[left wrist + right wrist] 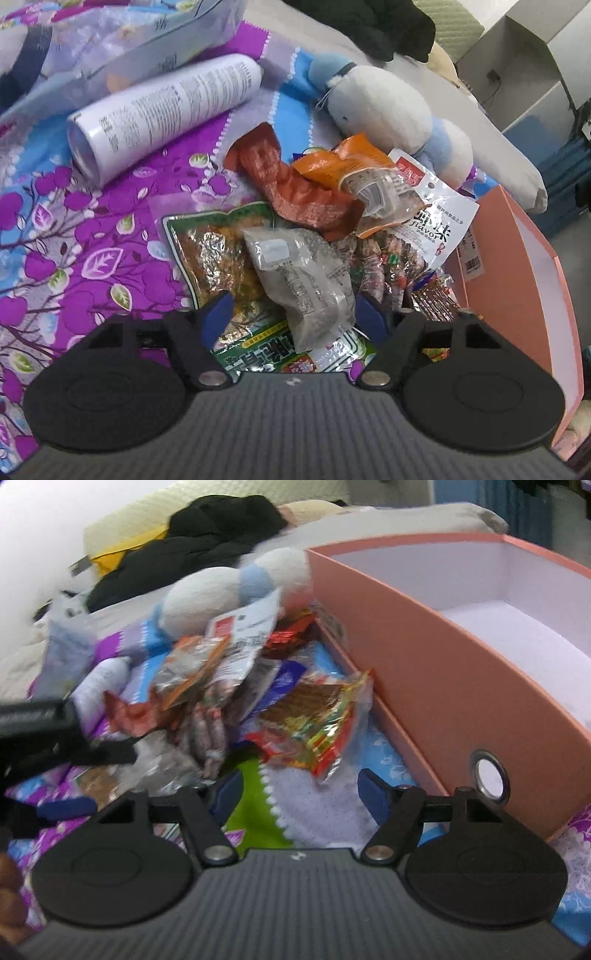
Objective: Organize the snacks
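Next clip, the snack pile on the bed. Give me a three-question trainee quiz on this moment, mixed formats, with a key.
1. True or false: the pink box already holds snacks.
2. Which item lies between the left gripper fingers? A) white spray can B) grey translucent packet C) plush toy
3. Fill in: the right gripper hovers over bedding with ___ between its fingers.

Key: 1 false, the visible interior is bare. 2 B, though the pads do not clearly press it. 3 nothing.

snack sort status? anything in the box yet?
Done: nothing, the visible part of the pink box is bare. In hand: left gripper straddles a grey packet, not clamped; right gripper open over the blanket. Left: the whole snack pile.
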A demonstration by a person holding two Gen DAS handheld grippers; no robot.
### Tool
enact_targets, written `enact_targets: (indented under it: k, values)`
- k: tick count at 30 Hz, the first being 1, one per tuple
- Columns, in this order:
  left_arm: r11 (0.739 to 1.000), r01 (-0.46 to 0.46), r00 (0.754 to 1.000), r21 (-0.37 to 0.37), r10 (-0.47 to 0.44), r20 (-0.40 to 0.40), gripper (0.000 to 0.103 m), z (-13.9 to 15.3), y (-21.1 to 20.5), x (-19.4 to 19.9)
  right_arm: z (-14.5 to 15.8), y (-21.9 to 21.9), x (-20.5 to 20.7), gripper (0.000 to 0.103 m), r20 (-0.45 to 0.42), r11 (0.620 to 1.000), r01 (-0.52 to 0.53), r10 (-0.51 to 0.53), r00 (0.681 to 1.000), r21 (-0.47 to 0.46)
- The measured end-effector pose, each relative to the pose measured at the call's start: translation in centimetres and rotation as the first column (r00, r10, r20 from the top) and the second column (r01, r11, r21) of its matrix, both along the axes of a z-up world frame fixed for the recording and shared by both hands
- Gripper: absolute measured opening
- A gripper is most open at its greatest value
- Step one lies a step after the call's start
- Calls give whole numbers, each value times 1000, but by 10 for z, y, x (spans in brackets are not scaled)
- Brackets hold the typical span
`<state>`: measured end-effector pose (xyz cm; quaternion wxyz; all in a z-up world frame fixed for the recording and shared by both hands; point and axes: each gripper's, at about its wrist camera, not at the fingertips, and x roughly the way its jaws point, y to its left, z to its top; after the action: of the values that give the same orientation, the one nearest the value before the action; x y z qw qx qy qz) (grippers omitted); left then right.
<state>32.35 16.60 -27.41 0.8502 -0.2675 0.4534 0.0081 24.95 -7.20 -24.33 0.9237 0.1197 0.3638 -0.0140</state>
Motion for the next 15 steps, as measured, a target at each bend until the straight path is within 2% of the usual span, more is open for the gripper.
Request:
enact_targets:
  k: [2, 3, 5, 7, 9, 14, 15]
  values:
    - [1000, -2, 1000, -11, 1, -5, 67, -4, 0, 1, -2, -2, 4, 66, 2, 1000, 8, -8, 1000, 17]
    - [1000, -2, 1000, -16, 1, -10, 61, -7, -1, 2, -2, -2, 5, 65, 9, 1000, 3, -3, 1000, 21]
    - [999, 6, 1000, -32, -7, -11, 54, -10, -3, 3, -3, -4, 9, 58, 14, 999, -9, 8, 1000, 37]
    - [999, 18, 1000, -40, -18, -2, 43, -11, -5, 3, -3, -9, 10, 31, -4, 998, 2, -2, 1000, 56]
    - [999, 16, 1000, -33, -16, 6, 40, -10, -8, 2, -1, -11, 10, 19, -3, 999, 6, -6, 1000, 50]
    - [999, 3, 1000, -37, -2, 15, 27, -6, -7, -6, 9, -16, -2, 17, 29, 998, -22, 20, 999, 63]
    - [999, 3, 1000, -41, -3, 15, 20, -4, -7, -8, 11, -16, -4, 16, 32, 998, -24, 22, 999, 66]
